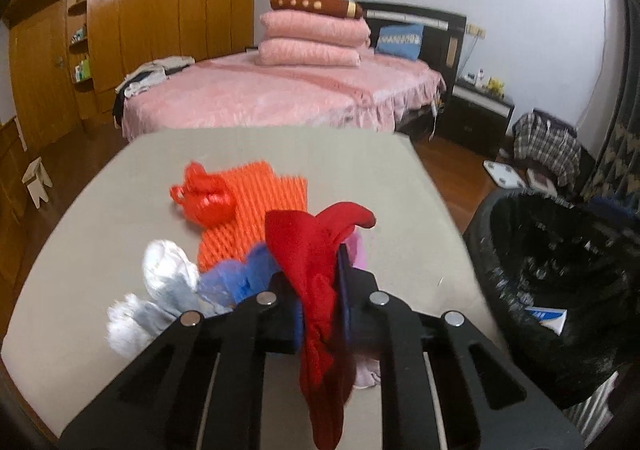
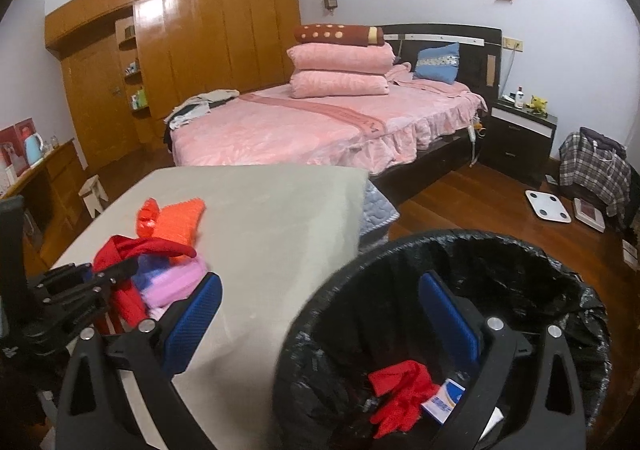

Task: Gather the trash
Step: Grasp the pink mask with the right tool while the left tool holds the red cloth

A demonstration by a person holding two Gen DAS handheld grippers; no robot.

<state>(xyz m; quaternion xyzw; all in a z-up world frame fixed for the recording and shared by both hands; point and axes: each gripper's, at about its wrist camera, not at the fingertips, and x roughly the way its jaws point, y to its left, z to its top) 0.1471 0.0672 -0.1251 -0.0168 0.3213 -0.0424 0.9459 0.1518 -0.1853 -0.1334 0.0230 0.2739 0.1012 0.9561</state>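
My left gripper (image 1: 318,282) is shut on a dark red cloth (image 1: 312,246) that stands up between its blue pads, just above the beige table (image 1: 100,234). From the right wrist view, the left gripper (image 2: 116,274) with the red cloth (image 2: 128,250) sits at the table's near left. My right gripper (image 2: 322,310) is open with nothing between its fingers, one pad over the table and the other inside the black-lined bin (image 2: 520,250). The bin holds a red crumpled piece (image 2: 400,390) and a blue-and-white box (image 2: 444,400).
On the table lie an orange knit cloth (image 1: 256,202), a red plastic bag (image 1: 204,194), white crumpled pieces (image 1: 160,282), a blue piece (image 1: 236,278) and a pink piece (image 2: 176,282). The bin (image 1: 560,282) stands off the table's right edge. A pink bed (image 2: 300,126) is behind.
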